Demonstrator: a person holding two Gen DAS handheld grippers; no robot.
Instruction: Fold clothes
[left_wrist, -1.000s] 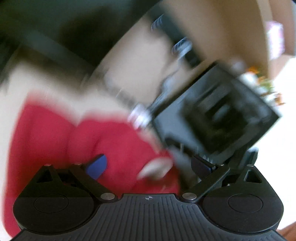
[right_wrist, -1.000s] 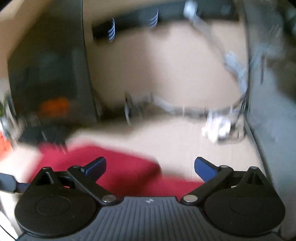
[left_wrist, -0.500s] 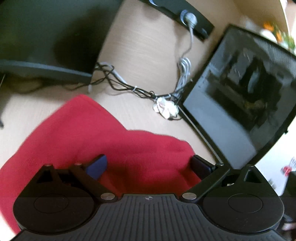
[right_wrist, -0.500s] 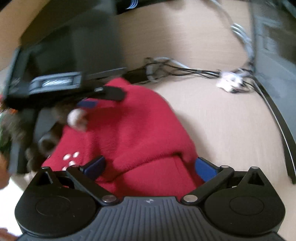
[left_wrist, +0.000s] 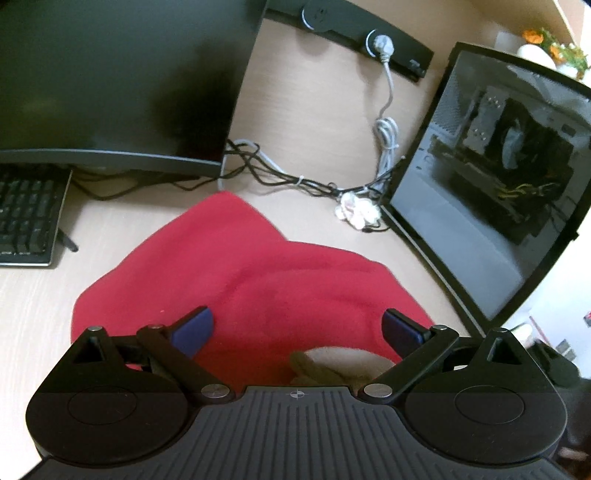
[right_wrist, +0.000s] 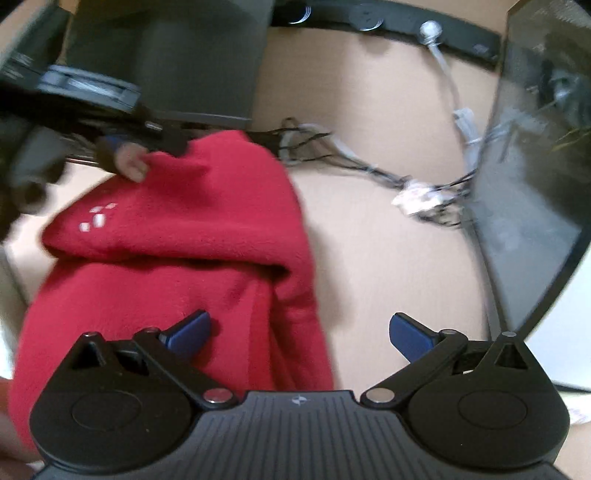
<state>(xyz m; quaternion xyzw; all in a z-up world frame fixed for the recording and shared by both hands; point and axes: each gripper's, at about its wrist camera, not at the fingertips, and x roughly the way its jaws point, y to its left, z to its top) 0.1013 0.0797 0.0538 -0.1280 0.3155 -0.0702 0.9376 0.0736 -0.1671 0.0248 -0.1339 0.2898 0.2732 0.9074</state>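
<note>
A red fleece garment (left_wrist: 258, 280) lies rumpled on the light wooden desk (left_wrist: 33, 306). In the left wrist view my left gripper (left_wrist: 297, 328) hovers open over the garment's near part, with a pale beige patch (left_wrist: 332, 360) just under the gripper body. In the right wrist view the garment (right_wrist: 177, 236) is folded over itself and shows small white marks (right_wrist: 98, 216). My right gripper (right_wrist: 299, 334) is open: its left finger is over the red cloth, its right finger over bare desk. The left gripper (right_wrist: 142, 147) appears blurred at the garment's far edge.
A dark monitor (left_wrist: 110, 81) stands at the back left with a keyboard (left_wrist: 26, 218) beside it. A glass-sided computer case (left_wrist: 491, 184) stands on the right. Tangled cables (left_wrist: 295, 177) and a power strip (left_wrist: 351, 29) lie behind the garment.
Both views have steadied after a fast swing. The left view has drawn back, bringing monitor and keyboard into sight. The right gripper has come closer over the garment. Both stayed open.
</note>
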